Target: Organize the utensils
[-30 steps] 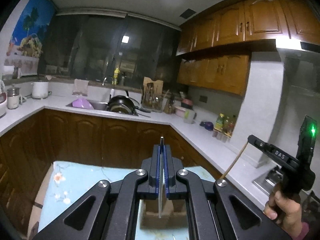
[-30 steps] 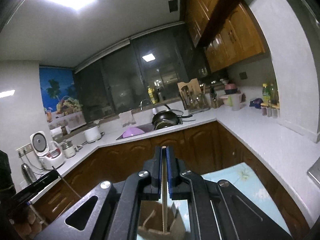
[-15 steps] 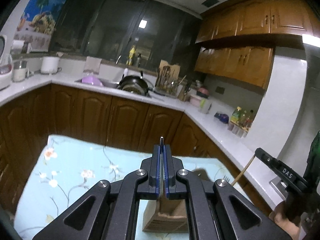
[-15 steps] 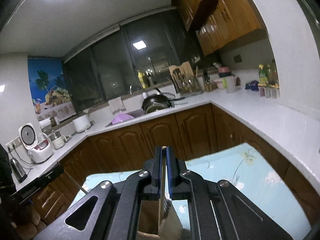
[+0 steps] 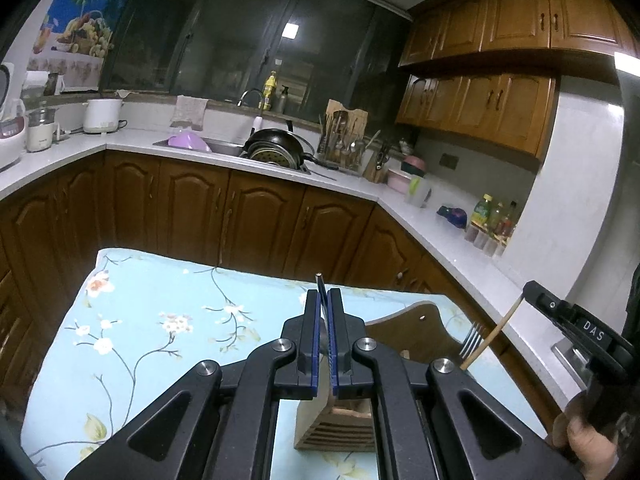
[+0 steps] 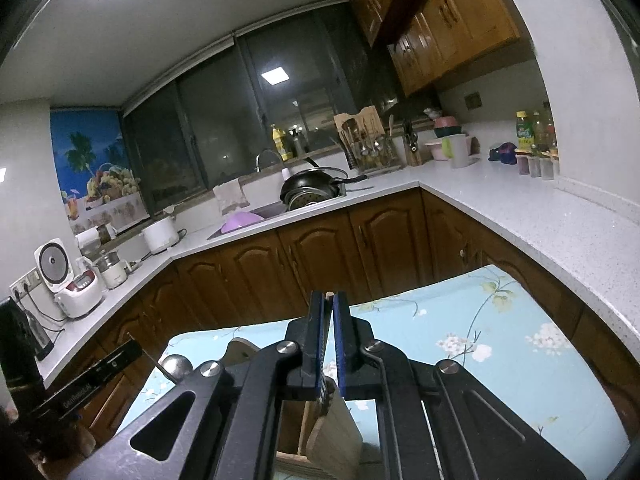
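Observation:
My left gripper (image 5: 324, 300) is shut on a thin dark-handled metal utensil (image 5: 319, 283) that hangs down over a wooden utensil holder (image 5: 336, 428) on the floral blue tablecloth (image 5: 160, 320). My right gripper (image 6: 328, 300) is shut on a wooden chopstick (image 6: 329, 295); in the left wrist view that chopstick (image 5: 492, 336) slants down from the right gripper body (image 5: 576, 328) beside a fork (image 5: 470, 340) standing in the holder. The holder (image 6: 336, 424) lies under the right gripper. The left gripper body (image 6: 88, 380) with a round metal ladle end (image 6: 176, 364) shows at the left.
A wooden cutting board (image 5: 416, 328) stands behind the holder. Brown cabinets (image 5: 240, 216) and a white L-shaped counter (image 5: 440, 240) ring the table, with a sink and black pan (image 5: 276, 148), a utensil rack (image 5: 344, 140), bottles (image 5: 488, 220) and a rice cooker (image 6: 72, 280).
Both wrist views have tilted downward, so more of the tablecloth and the holder show. Both grippers stay shut on their utensils, lower over the holder.

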Tool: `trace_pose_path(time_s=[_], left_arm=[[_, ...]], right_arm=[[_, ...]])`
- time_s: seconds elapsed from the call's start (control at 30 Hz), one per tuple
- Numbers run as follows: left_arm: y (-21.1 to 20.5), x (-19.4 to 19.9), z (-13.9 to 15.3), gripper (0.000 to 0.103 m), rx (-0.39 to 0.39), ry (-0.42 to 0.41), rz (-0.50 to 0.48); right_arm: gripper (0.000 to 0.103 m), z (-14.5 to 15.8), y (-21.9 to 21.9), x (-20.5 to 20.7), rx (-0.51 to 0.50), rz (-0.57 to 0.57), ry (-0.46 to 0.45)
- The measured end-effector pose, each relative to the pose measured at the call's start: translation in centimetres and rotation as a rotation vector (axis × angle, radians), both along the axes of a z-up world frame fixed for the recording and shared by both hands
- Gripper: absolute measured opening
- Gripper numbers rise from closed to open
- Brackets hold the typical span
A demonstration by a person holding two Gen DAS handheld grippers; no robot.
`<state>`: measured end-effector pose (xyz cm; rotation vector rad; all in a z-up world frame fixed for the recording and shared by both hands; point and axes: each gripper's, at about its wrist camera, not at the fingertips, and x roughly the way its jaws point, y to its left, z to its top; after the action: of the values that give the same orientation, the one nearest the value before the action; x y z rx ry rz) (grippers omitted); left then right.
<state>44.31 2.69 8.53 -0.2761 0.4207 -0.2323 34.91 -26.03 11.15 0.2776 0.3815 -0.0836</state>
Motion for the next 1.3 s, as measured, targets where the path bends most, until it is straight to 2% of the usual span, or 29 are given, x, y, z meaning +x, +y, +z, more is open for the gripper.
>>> trace_pose_path(time_s=[0.1, 0.2, 0.23, 0.27, 0.3, 0.33, 0.37, 0.4, 0.53, 0.57, 0.6, 0.67, 0.93, 1.3], left_arm=[[-0.1, 0.1, -0.1, 0.002, 0.006, -0.001, 0.001], [0.1, 0.2, 0.2, 0.003, 0.009, 0.015, -0.004], [0.3, -0.2, 0.1, 0.009, 0.008, 0.019, -0.003], [0.6, -0.4, 0.2, 0.019, 0.002, 0.018, -0.006], [0.8, -0.8, 0.1, 0.024, 0.0, 0.012, 0.0], [1.0, -1.4, 0.3, 0.034, 0.001, 0.002, 0.015], [1.3, -1.7, 0.2, 0.042, 0.0, -0.003, 0.018], [1.6, -2.4, 0.0, 0.045, -0.004, -0.007, 0.022], [2.5, -5.2, -0.4, 0.071, -0.014, 0.002, 0.051], [2.7, -6.2, -0.7, 0.08, -0.009, 0.007, 0.066], [2.8, -6.9, -0.7, 0.083, -0.004, 0.008, 0.075], [3.0, -8.8, -1.1, 0.084, 0.002, 0.001, 0.085], [3.0, -15.4, -2.3, 0.084, 0.0, 0.08, 0.075], [3.6, -21.9, -2.0, 0.084, -0.001, 0.186, 0.056]], right_arm=[[0.005, 0.0, -0.1, 0.0, 0.006, 0.0, 0.0], [0.011, -0.2, -0.3, 0.0, 0.034, 0.015, 0.006], [0.019, -0.3, -0.4, -0.1, 0.04, 0.016, 0.007], [0.03, -0.3, -0.4, -0.3, 0.048, 0.02, 0.003], [0.047, -0.1, -0.5, -0.8, 0.058, 0.024, -0.009], [0.061, -0.1, -0.6, -1.0, 0.062, 0.024, -0.016], [0.064, 0.0, -0.7, -1.4, 0.067, 0.023, -0.028], [0.067, 0.3, -0.8, -2.1, 0.071, 0.023, -0.041], [0.096, 1.0, -1.2, -4.6, 0.091, 0.034, -0.079], [0.097, 1.1, -1.2, -5.0, 0.093, 0.032, -0.086], [0.098, 1.2, -1.2, -6.0, 0.093, 0.032, -0.094], [0.1, 1.1, -1.2, -7.2, 0.098, 0.034, -0.096], [0.1, -0.4, -1.0, -12.3, 0.121, 0.049, -0.041], [0.1, -4.1, -1.0, -18.5, 0.148, 0.027, 0.085]])
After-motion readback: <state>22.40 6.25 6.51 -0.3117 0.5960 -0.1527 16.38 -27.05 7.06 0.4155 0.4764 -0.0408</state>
